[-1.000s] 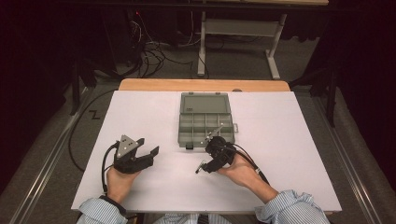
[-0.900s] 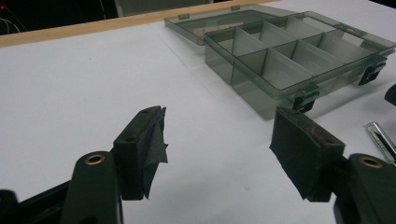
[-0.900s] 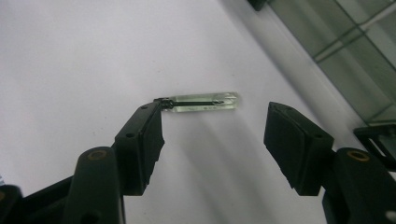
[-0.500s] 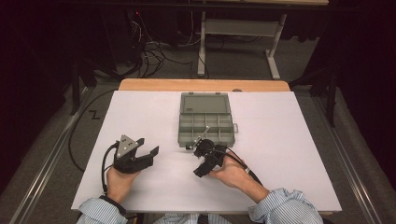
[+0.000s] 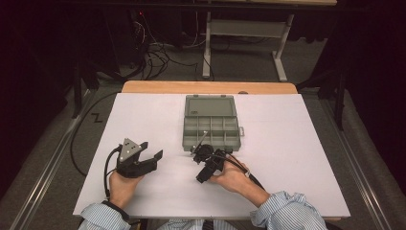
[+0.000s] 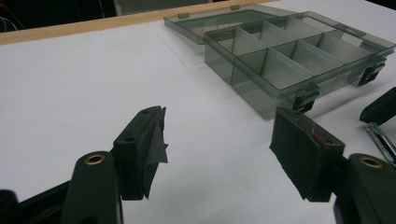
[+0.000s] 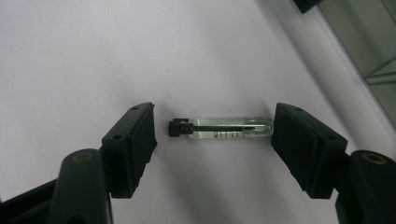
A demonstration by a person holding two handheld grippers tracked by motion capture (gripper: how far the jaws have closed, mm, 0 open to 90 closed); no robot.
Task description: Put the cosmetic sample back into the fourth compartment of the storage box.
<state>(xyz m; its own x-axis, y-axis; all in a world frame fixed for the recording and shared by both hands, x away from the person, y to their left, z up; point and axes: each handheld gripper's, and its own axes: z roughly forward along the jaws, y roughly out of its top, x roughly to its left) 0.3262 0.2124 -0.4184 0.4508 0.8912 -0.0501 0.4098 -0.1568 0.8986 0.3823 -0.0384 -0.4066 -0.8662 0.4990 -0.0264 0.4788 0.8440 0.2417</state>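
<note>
**Small vial lying between the open jaws of the right gripper**

The right gripper (image 5: pixel 205 168) is resting low over the white table (image 5: pixel 297 143), just in front of the near edge of the grey compartment box (image 5: pixel 211 129). In the right gripper view its jaws are standing wide apart, and a small clear vial (image 7: pixel 222 128) with a black cap is lying on its side on the table between them. The cap end is pointing toward the left pad and the rounded glass end is sitting just beside the right pad; neither pad is pressing on it, so the gripper (image 7: pixel 215 149) is holding nothing. A corner of the box is showing at the upper right of that view.

The left gripper (image 5: pixel 146 160) is being held over the table to the left of the box, well apart from the right one. In the left gripper view its jaws are also spread wide, with nothing between them but bare table; black padding is peeling a little on the left pad. That gripper (image 6: pixel 219 149) is looking toward the box (image 6: pixel 299 56), which is lying open with its lid folded back flat on the far side. Its dividers are splitting it into several compartments, and those in view look empty. Two dark latches are hanging on its near wall.
</note>
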